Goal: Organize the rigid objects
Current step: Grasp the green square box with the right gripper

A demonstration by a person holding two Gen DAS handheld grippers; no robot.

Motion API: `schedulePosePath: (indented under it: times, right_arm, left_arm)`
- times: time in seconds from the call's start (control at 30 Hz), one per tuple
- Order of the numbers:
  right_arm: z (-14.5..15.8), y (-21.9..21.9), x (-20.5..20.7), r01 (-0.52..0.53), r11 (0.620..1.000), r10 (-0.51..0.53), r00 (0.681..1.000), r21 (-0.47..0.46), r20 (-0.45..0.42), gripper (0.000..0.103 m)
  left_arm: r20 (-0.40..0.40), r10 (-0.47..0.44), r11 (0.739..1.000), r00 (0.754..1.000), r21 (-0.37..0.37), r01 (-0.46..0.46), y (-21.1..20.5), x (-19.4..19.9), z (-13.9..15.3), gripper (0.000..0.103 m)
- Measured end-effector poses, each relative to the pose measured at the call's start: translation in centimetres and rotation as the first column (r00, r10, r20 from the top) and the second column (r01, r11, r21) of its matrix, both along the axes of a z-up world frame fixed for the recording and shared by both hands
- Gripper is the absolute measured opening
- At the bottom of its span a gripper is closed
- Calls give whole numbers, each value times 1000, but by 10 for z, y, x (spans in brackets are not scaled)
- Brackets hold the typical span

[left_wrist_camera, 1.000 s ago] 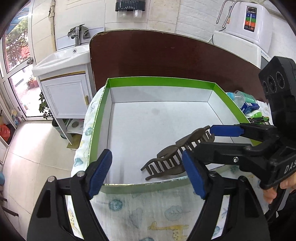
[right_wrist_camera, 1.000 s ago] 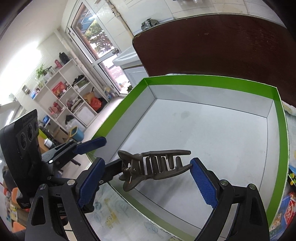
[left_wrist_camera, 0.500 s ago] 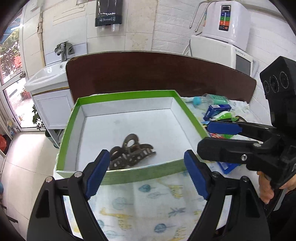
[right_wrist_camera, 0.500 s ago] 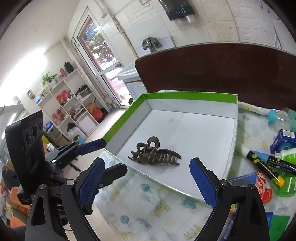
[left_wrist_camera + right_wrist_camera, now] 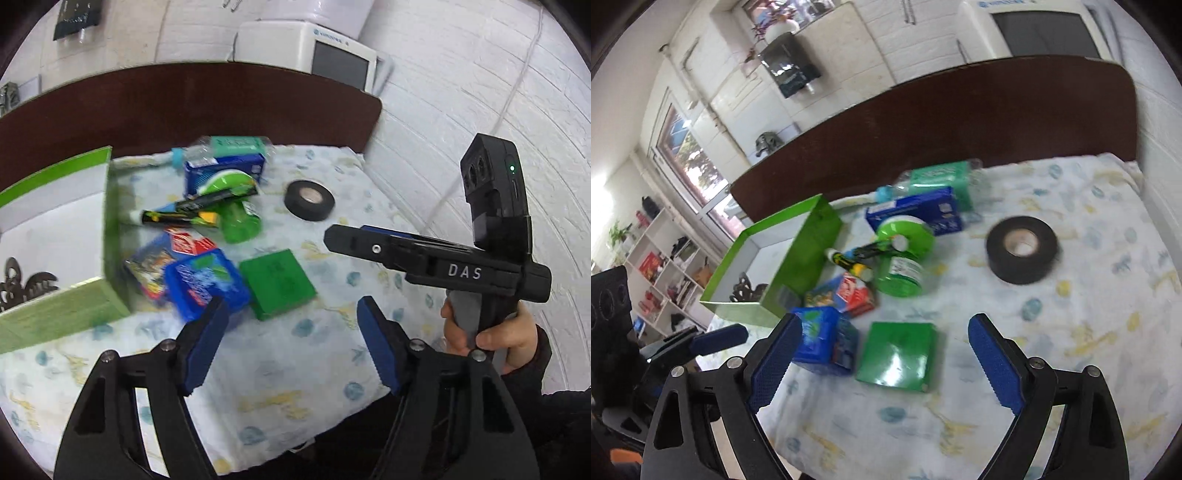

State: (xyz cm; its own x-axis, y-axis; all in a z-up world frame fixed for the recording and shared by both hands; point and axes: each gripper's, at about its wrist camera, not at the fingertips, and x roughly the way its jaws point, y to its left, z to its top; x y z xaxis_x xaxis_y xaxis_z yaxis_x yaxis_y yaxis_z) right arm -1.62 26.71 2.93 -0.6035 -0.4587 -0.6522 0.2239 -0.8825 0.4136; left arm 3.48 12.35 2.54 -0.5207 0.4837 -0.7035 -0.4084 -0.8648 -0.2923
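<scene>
A brown hair claw [image 5: 26, 286] lies inside the green-rimmed box [image 5: 114, 236] at the left; it also shows in the right wrist view [image 5: 746, 290] inside the box [image 5: 805, 258]. My left gripper [image 5: 291, 349] is open and empty above the patterned cloth. My right gripper [image 5: 886, 362] is open and empty, hovering over a flat green box [image 5: 899, 356], which also shows in the left wrist view [image 5: 277, 282]. The right gripper's body [image 5: 436, 258] is at the right in the left wrist view.
On the cloth lie a black tape roll [image 5: 1021, 249], a green jar [image 5: 901, 273], a blue packet [image 5: 823, 339], a marker [image 5: 857, 254], a blue carton [image 5: 916, 214] and a bottle [image 5: 938, 177]. A dark headboard [image 5: 960, 122] bounds the far side.
The hair claw was let go into the box. Both grippers have swung right, away from the box, toward the pile of items on the cloth.
</scene>
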Motion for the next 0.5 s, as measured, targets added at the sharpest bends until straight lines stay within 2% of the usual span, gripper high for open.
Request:
schedulePosePath:
  times: [0.07, 0.1, 0.17, 0.37, 0.5]
  right_arm:
    - [-11, 19, 5, 10, 1000, -10, 1000, -11, 21, 72]
    - [-15, 25, 6, 10, 1000, -10, 999, -18, 30, 68]
    - [-23, 33, 7, -5, 999, 7, 999, -33, 44, 51]
    - [-41, 27, 9, -61, 997, 66, 995, -54, 79, 45]
    - [-49, 24, 2, -67, 996, 73, 993, -66, 92, 43]
  left_arm:
    - [38, -15, 1000, 999, -18, 15, 20, -2, -11, 53]
    - [61, -13, 1000, 998, -25, 15, 26, -5, -16, 50]
    - [107, 12, 1000, 994, -28, -9, 32, -12, -27, 41]
    - [187, 154, 988, 970, -36, -150, 24, -35, -45, 40]
    - [207, 202, 979, 957, -42, -198, 20, -47, -47, 40]
